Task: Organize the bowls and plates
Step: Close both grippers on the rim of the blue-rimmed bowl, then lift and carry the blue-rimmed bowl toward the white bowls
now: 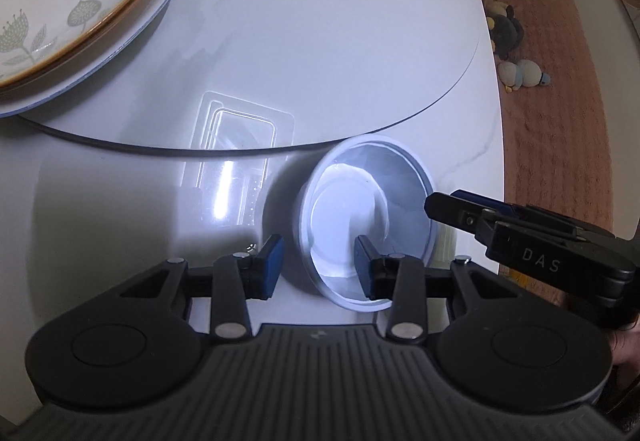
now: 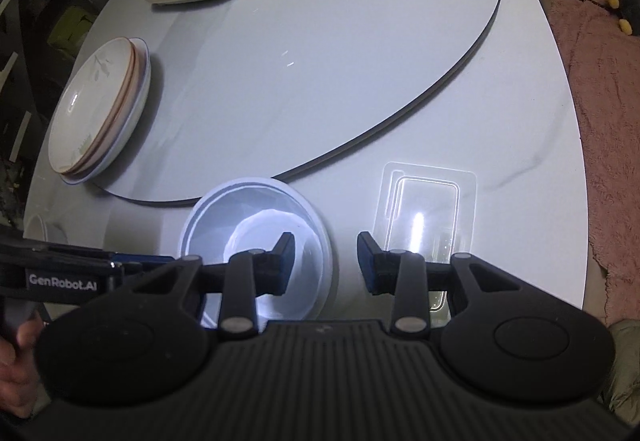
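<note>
My left gripper [image 1: 319, 267] and my right gripper [image 2: 325, 262] are matte black, with ribbed grey bodies, round side housings, silver pivot screws and blue pads on the fingers [image 1: 270, 263]. White lettering reads "DAS" on one, "GenRobot.AI" on the other. Bare skin shows on my left hand [image 2: 16, 373].

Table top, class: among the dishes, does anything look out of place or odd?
Yes: a clear plastic tray lies beside the white bowl, packaging rather than tableware. The stacked plates overhang the turntable's edge.

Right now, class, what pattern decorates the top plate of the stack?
Grey-green leaf and flower prints on the cream top plate, with a brown rim; clearest in the left wrist view.
</note>
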Motion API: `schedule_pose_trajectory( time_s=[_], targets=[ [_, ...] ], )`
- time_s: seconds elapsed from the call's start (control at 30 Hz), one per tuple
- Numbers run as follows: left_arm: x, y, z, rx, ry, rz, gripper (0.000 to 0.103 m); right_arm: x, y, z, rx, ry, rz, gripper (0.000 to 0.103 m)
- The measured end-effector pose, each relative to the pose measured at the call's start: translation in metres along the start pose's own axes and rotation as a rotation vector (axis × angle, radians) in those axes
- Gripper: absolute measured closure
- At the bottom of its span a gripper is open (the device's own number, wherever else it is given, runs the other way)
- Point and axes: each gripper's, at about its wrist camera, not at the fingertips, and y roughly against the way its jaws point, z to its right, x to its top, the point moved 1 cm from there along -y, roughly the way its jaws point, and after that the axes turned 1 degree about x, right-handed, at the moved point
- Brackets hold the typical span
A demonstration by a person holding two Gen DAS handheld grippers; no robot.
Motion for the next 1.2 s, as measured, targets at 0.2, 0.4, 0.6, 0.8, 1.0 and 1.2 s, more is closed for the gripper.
schedule_pose_trajectory(
  time_s=[0.2, 0.4, 0.6, 0.8, 1.0, 1.2],
  targets=[
    [0.002, -0.009, 0.0, 0.022, 0.014, 0.005, 0.083, 0.005, -0.011, -0.002, 0.018, 0.02, -0.014, 0.067],
    [0.005, -0.006, 0.001, 0.025, 0.025, 0.023, 0.09, 0.012, -0.02, -0.004, 0.017, 0.036, -0.03, 0.08],
    [0.002, -0.003, -0.001, 0.023, 0.024, 0.028, 0.09, 0.017, -0.021, -0.001, 0.022, 0.054, -0.034, 0.088],
    [0.0, 0.008, -0.003, 0.023, 0.029, 0.042, 0.09, 0.016, -0.011, -0.004, 0.037, 0.048, -0.027, 0.088],
    [-0.007, 0.038, -0.004, 0.013, 0.04, 0.082, 0.09, 0.014, 0.009, -0.004, 0.081, -0.014, -0.035, 0.088],
    [-0.02, 0.078, -0.011, 0.019, 0.05, 0.129, 0.089, 0.007, 0.032, -0.024, 0.119, -0.017, -0.012, 0.088]
  ],
)
